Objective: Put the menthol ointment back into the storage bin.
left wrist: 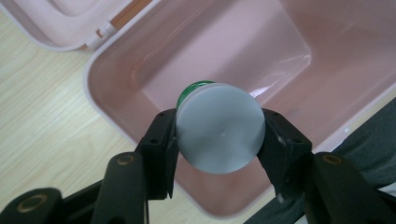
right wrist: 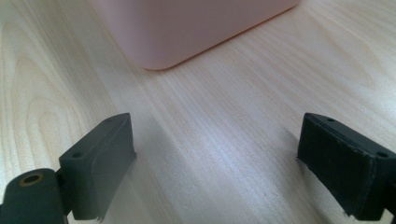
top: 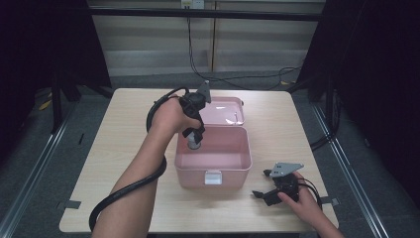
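Observation:
A small bottle with a round grey-white cap and a green body is clamped between the two black jaws of my left gripper. It hangs over the left part of the open pink box. In the high view the left gripper points down into the box, near its left wall, and the bottle sits at its tip. My right gripper rests on the table at the front right of the box. Its jaws stand wide apart with bare wood between them.
The box's lid lies flat open behind it. A white latch sits on the front wall. The pink box corner is just ahead of the right gripper. The wooden table has bare room left of the box.

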The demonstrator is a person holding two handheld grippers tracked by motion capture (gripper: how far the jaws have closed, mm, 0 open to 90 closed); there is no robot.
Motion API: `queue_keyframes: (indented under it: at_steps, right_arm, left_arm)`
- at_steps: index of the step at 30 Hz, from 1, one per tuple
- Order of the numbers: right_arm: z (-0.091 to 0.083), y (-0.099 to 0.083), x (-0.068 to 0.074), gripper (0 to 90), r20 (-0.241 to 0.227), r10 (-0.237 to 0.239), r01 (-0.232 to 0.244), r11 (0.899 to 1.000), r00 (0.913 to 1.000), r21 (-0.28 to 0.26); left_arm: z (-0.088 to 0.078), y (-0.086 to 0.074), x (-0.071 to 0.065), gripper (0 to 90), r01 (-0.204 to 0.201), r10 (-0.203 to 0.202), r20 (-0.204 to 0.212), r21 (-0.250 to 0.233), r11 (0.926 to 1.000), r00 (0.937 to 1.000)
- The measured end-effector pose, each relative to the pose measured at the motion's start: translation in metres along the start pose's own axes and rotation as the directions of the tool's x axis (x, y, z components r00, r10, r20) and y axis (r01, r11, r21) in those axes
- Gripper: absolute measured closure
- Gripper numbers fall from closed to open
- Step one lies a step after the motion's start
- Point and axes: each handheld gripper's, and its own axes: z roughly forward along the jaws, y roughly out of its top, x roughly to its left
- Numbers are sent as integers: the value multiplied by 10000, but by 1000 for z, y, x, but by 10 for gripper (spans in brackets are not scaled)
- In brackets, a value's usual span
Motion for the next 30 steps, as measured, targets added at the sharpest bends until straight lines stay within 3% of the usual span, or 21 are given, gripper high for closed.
queue_keyframes:
  at_steps: [8,13,14,20,30]
  right_arm:
    - [0,0,0,104,-5,5,-5,10000,10000,1]
    - [0,0,0,104,-6,8,-8,10000,10000,3]
    - [0,0,0,104,-6,8,-8,10000,10000,3]
    - [0,0,0,104,-5,6,-6,10000,10000,2]
    - [0,0,0,104,-1,-1,1,10000,10000,-3]
  left_arm:
    - [11,10,2,501,414,-414,4,19,9991,9991]
    - [15,15,4,501,427,-427,-55,59,9991,9991]
    - [17,15,4,501,666,-665,-85,74,9978,9978]
    - [24,19,7,501,1174,-1172,-185,112,9930,9929]
    - [31,27,10,501,1760,-1759,-269,-13,9844,9840]
